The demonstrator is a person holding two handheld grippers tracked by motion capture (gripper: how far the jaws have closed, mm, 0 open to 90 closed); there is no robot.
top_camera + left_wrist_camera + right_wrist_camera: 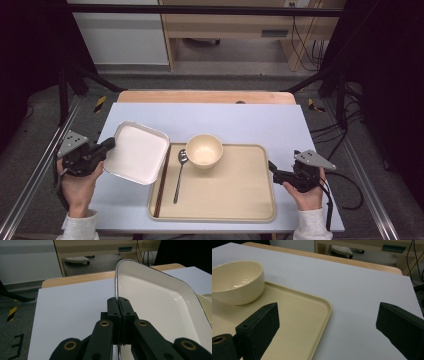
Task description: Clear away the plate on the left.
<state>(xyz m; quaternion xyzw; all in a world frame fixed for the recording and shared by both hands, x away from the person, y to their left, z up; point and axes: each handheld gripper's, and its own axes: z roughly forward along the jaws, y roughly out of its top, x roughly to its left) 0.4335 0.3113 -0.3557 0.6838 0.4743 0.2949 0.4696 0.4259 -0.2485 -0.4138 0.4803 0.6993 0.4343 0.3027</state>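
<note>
The left tongs (108,145) pinch the white plate's (137,152) rim, holding it tilted above the tabletop (240,122) beside the tray (225,192) (bowl and spoon already aboard); setting it down remains. The right tongs (272,167) gape empty.

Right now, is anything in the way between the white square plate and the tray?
Partly. The left tongs pinch the white plate by its rim, tilted over the tray's left edge. Just beneath that side lie dark chopsticks and a spoon, with a bowl beyond. The tray's right half is bare.
</note>
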